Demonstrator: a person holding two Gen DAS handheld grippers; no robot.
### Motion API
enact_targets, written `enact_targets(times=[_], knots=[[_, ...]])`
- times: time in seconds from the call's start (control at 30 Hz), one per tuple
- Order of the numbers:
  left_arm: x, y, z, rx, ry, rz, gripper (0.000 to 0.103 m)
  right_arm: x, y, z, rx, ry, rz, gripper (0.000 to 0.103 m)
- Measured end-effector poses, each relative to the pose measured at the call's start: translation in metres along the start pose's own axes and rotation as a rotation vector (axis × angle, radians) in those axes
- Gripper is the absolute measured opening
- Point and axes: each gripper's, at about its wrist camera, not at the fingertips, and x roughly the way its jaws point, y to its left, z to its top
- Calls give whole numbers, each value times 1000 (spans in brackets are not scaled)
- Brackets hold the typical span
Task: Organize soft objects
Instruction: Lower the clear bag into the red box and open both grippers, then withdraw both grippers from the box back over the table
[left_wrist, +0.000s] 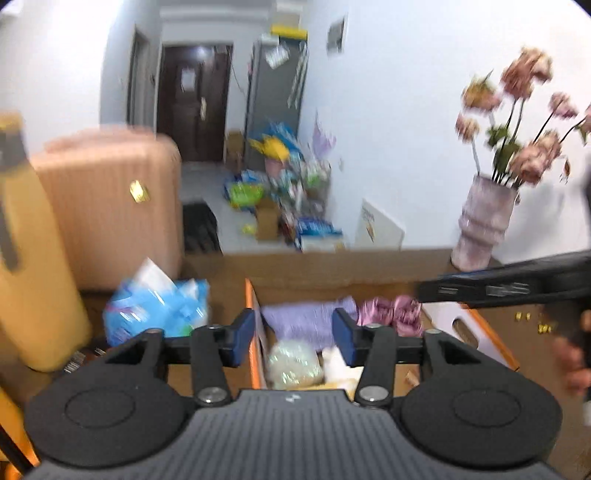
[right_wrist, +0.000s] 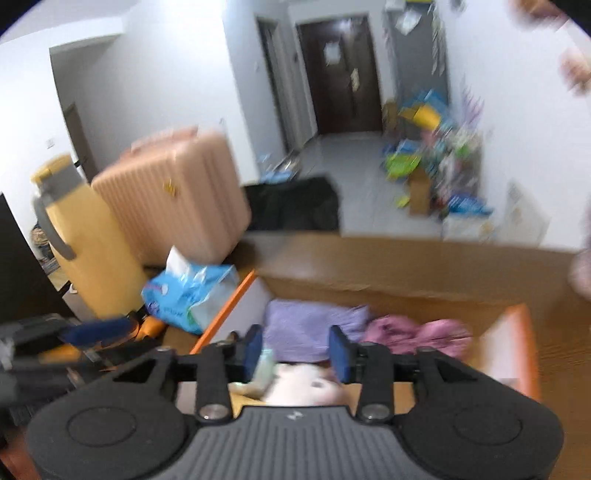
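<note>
Where two tools gape, one bin (left_wrist: 255, 354)

A lilac towel (right_wrist: 306, 332) lies at centre frame beside a pink-mauve crumpled cloth (right_wrist: 417, 334). The box (right_wrist: 221, 314) holding them has orange rims and pale walls. At left stand a ribbed peach suitcase (right_wrist: 177, 195) and a mustard-yellow jug (right_wrist: 96, 251) with a grey handle. A blue-and-white tissue pack (right_wrist: 188, 295) lies below them. At upper right in the left wrist view, faded pink flowers (left_wrist: 524, 110) rise from a pale lilac vase (left_wrist: 480, 221).
</note>
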Motion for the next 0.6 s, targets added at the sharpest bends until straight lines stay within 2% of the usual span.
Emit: enact_targets(times=[0.03,0.07,0.13,0.17,0.23,0.3,0.37,0.6], knots=[[-15,-3,2,-2,-26,15,61,-25,-3,-2,-16,-27,-33,46],[-30,-6,2,4,-55,23,70,-47,-6,-5,-29,-49,-62,48],[-58,-16,0,35,-107,63,79,-94,-12,-13,-59,-101,-128,63],[-69,-21,-1,51,-128,81,86,-113,-14,-19,-69,-127,-157,68],[-95,-30,-6,58,-181,109,95,-155,-19,-34,-97,-201,-229,91],[-114,-37,-12,64,-237,121,99,-186,-19,-48,-132,-278,-291,95],[-127,-43,-13,69,-254,125,99,-209,-17,-59,-141,-318,-320,95],[-160,-55,-36,65,-291,124,100,-242,-5,-88,-121,-382,-292,96]])
